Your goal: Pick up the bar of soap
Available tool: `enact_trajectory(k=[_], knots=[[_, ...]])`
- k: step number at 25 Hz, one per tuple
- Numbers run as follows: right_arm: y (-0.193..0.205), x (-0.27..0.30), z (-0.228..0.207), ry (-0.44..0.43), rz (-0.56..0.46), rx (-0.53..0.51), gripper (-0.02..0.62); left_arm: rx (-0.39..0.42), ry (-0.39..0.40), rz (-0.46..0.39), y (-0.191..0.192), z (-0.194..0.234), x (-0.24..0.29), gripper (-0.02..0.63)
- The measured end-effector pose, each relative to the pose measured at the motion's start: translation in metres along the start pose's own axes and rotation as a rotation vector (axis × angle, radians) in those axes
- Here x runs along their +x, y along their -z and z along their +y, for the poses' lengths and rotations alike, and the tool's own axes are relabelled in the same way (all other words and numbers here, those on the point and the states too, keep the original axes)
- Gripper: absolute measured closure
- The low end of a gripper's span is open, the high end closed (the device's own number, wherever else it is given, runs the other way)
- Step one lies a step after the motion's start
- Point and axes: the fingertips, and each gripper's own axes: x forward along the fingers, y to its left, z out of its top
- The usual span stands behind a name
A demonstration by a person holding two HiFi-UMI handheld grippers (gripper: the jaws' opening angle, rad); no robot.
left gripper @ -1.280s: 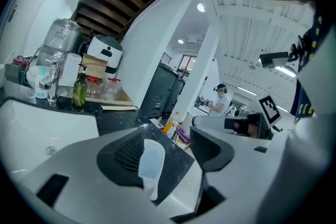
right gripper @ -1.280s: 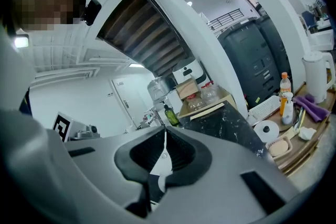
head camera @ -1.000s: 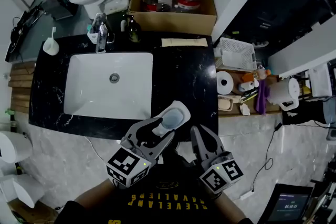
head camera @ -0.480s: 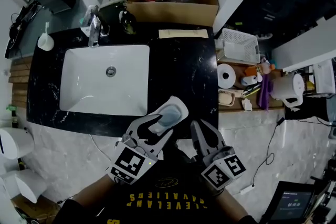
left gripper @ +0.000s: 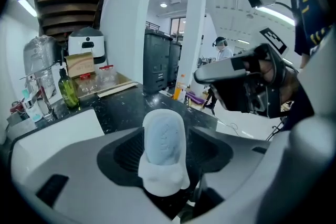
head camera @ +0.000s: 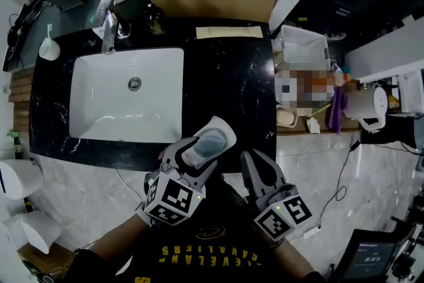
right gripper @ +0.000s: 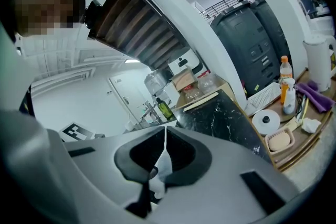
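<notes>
Left gripper: jaws have just been opening and now stand well apart, with a white oval soap dish upright between them, a gap showing on each side. The pale blue-grey oval bar of soap lies in that dish, over the front edge of the black marble counter, right of the white rectangular sink; cannot tell if the dish rests there. Right gripper: jaws closed together, holding nothing.
</notes>
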Motion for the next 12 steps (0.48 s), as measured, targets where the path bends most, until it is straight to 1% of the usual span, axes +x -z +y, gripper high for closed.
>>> enact_trajectory(k=[3, 7, 12], knots=[[0.001, -0.002, -0.004, 0.009, -0.001, 0.006, 0.574, 0.001, -0.006, 0.021, 0.003, 0.002, 0.007, 0.341], [0.002, -0.003, -0.008, 0.016, -0.001, 0.02, 0.574, 0.002, -0.003, 0.047, 0.008, 0.002, 0.014, 0.341], [0.006, -0.005, -0.014, 0.025, 0.003, 0.037, 0.574, -0.005, -0.012, 0.061, 0.011, 0.002, 0.022, 0.341]])
